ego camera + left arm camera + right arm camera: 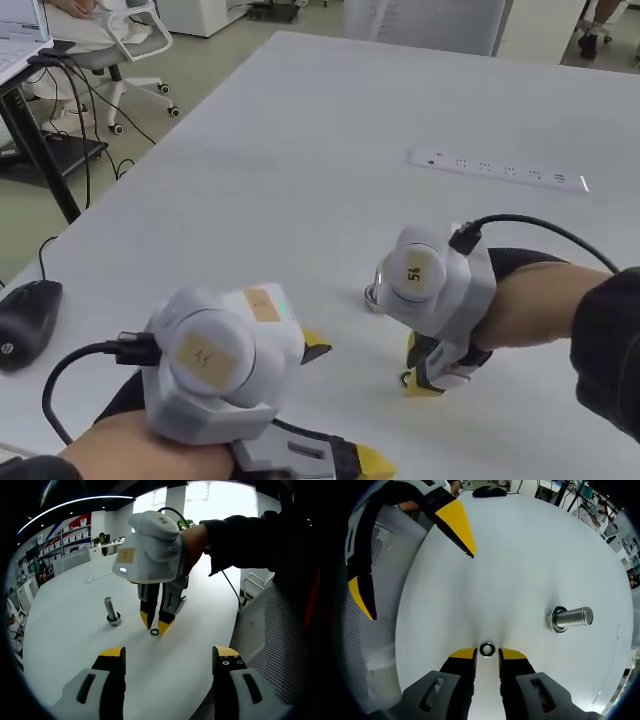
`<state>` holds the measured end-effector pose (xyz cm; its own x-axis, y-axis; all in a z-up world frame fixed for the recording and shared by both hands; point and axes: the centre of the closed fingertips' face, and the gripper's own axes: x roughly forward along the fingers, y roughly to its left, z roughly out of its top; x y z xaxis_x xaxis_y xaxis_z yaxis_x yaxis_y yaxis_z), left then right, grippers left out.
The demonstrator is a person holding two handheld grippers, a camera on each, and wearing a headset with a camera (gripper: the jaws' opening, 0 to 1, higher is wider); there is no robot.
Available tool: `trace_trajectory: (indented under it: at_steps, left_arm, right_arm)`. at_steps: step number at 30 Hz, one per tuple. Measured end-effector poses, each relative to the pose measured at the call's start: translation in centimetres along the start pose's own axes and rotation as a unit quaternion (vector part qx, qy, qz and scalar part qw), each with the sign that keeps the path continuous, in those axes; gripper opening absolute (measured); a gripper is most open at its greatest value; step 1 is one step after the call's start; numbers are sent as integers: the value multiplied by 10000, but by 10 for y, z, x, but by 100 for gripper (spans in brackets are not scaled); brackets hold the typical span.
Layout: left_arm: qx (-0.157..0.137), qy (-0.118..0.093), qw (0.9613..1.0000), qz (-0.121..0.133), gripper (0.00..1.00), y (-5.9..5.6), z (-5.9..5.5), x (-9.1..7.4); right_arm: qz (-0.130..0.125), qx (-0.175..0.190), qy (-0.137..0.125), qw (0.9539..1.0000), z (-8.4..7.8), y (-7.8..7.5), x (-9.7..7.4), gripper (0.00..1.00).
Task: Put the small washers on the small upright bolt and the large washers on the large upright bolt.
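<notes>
1. I see the R gripper [487, 654] tips-down on the white table [300, 150], jaws nearly together.
2. A small dark metal ring washer [487, 649] lies flat btwn its yellow tips. I can't tell if they pinch it.
3. The washer is near the silver threaded upright bolt [111, 611] but apart from it.
4. L gripper [168, 652]: jaws wide apart, nothing btwn them, pointing at the R gripper.
</notes>
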<state>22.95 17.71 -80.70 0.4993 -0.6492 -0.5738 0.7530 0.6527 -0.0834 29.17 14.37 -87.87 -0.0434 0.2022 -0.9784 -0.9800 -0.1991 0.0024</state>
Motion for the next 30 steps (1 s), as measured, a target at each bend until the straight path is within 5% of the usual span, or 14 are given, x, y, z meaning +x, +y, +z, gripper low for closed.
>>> trace_trajectory:
  at_steps: [30]
  left_arm:
    - [-5, -12, 10000, 0, 69, 0, 1, 1]
  right_arm:
    - [-102, -147, -24, 9998, -1, -1, 0, 14]
